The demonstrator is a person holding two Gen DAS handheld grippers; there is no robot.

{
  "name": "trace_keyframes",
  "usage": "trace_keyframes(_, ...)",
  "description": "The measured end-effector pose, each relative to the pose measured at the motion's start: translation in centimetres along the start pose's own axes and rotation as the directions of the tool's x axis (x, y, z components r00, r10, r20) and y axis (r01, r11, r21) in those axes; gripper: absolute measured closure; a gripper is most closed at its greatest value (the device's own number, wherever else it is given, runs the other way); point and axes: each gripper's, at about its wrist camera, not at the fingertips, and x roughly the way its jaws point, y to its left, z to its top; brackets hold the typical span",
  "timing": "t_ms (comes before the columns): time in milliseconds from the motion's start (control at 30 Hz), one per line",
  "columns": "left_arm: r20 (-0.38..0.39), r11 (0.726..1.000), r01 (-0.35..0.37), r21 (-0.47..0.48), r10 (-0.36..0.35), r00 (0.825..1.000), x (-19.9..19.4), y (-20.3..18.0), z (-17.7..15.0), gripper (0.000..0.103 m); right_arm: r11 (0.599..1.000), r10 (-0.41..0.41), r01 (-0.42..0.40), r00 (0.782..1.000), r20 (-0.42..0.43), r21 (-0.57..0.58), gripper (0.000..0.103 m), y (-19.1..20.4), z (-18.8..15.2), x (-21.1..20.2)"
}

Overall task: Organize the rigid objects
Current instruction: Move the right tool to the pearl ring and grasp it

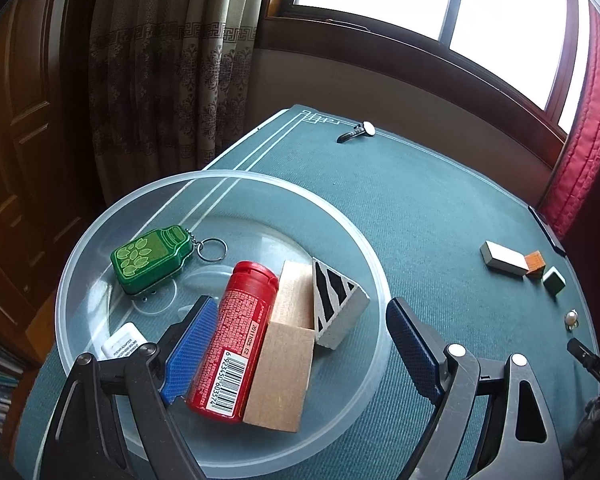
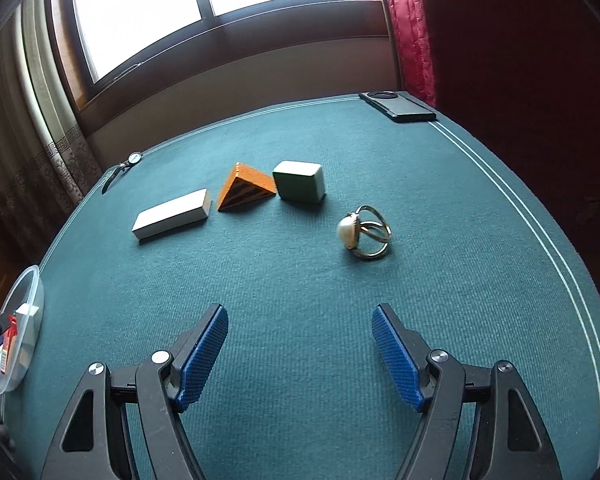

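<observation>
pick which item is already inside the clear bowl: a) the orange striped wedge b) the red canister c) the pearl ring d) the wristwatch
b: the red canister lies in the clear bowl beside a wooden block, while the pearl ring, orange striped wedge and wristwatch sit on the green table.

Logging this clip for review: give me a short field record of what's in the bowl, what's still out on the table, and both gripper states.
bowl: clear plastic, on the green table
in bowl: green keychain; red bottle; wooden block; striped wedge; white adapter
loose on table: white block; orange wedge; green-white tile; pearl ring; watch; phone
left gripper: open, over bowl
right gripper: open, empty
</observation>
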Motion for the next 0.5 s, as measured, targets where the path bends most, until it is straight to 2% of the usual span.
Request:
trace_keyframes(367, 0.001, 0.999, 0.019, 0.040, -0.019, 1.000, -0.3, -2.1, -0.1, 0.016, 0.998, -0.059, 0.059, 0.998, -0.005, -0.007, 0.043, -2.6, 2.3, 1.9)
trace_keyframes(500, 0.004, 0.999, 0.017, 0.048, -0.017, 1.000, -0.5, -2.4, 0.0, 0.016, 0.998, -0.067, 0.066, 0.998, -0.014, -0.016, 0.046, -2.8, 3.4, 3.1)
